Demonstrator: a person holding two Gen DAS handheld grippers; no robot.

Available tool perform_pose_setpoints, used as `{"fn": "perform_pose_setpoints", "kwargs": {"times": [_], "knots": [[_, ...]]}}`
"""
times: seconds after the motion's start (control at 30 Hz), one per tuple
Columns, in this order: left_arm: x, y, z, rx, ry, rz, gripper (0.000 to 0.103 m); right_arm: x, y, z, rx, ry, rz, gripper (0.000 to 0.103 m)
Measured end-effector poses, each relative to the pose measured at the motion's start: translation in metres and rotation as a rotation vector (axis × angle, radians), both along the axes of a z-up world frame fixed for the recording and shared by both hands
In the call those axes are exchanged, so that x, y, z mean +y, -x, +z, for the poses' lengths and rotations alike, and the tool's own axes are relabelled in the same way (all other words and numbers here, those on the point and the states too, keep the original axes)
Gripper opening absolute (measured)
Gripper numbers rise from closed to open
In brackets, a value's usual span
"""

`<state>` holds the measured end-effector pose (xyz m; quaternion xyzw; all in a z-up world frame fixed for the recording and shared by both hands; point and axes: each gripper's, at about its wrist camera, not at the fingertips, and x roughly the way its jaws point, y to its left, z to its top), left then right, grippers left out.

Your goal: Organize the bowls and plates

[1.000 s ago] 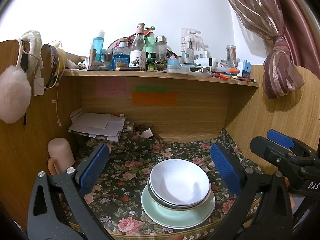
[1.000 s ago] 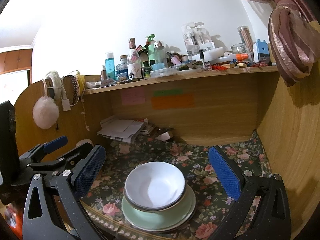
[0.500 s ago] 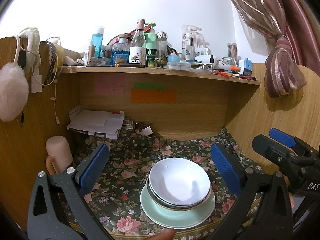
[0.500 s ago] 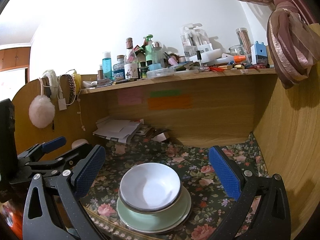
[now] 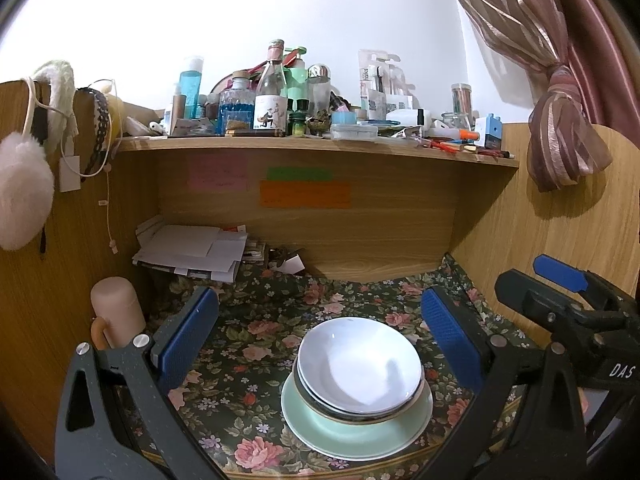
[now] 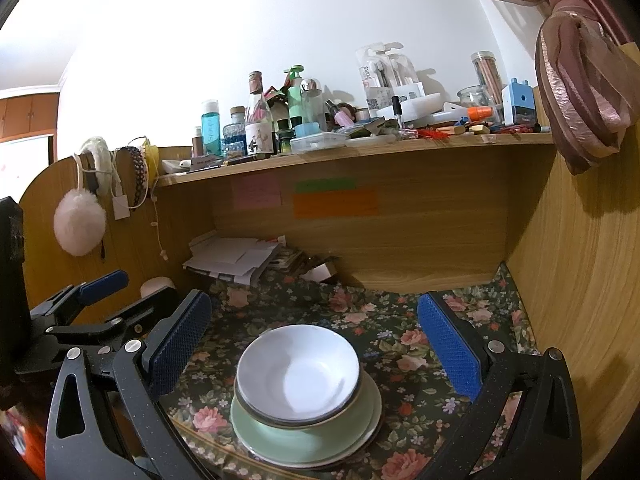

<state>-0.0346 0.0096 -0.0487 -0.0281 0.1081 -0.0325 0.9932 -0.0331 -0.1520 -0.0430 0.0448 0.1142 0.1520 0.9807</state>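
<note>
We see a dark flowery cloth point(image 5: 256, 344) on the desk; a round pale green plate point(image 5: 352, 432) sits on it, white papers point(image 5: 192, 248) behind.

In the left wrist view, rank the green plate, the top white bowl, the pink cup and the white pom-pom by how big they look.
1. green plate, widest
2. top white bowl
3. white pom-pom and pink cup: both clearly smaller, too alike to rank; the pom-pom is cut by the fisheye edge.
</note>
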Motion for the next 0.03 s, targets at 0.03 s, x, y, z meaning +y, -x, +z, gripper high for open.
{"fn": "perform_pose_setpoints", "kwargs": {"times": [0.03], "knots": [[0.0004,-0.0002,-0.0003,0.001,0.001,0.0,0.103,0.0,-0.0008,-0.0005,0.003,-0.001,0.001,0.103]]}}
